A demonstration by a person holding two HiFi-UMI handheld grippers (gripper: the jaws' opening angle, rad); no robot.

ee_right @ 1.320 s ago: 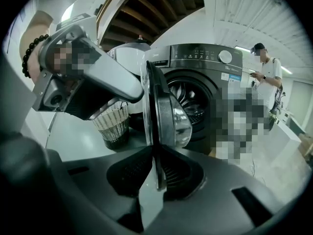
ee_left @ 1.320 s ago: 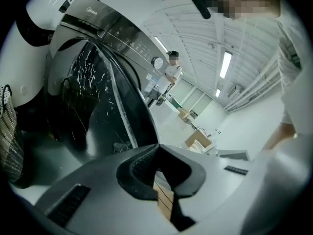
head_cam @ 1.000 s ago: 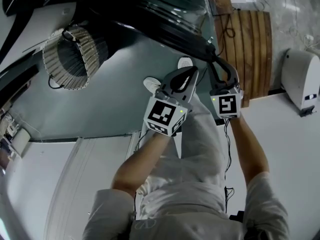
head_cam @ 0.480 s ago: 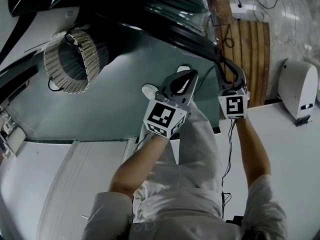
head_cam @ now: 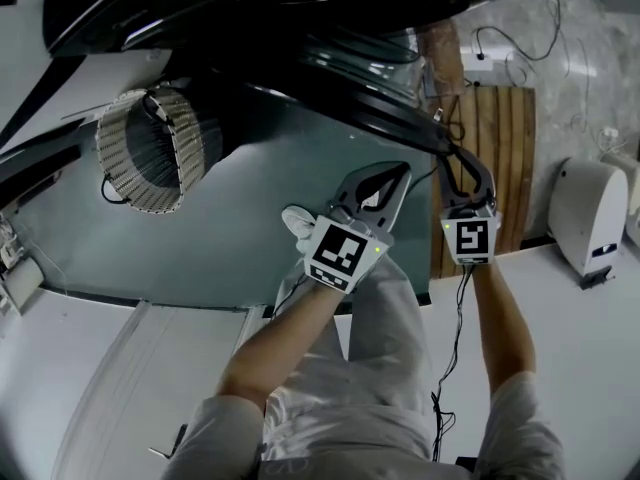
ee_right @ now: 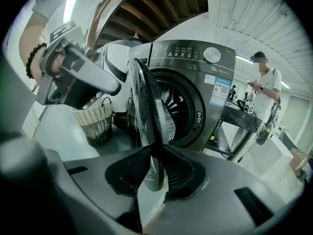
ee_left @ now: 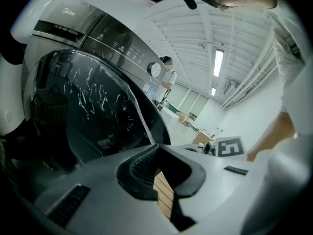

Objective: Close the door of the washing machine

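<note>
Head view: the dark, round glass washing-machine door point(head_cam: 385, 118) crosses from eleven to three o'clock. The right gripper point(head_cam: 450, 153), at two o'clock, meets its rim. The left gripper point(head_cam: 400, 171) hangs just beside it.

Left gripper view: the jaws are pressed together on nothing, with the door's glass point(ee_left: 93, 111) at nine o'clock.

Right gripper view: the jaws pinch the door's edge point(ee_right: 144, 106). The grey front-loading machine's drum opening point(ee_right: 183, 106) gapes at two o'clock, well apart from the door. By my judgement the grip is made and the whole swing shut remains.
</note>
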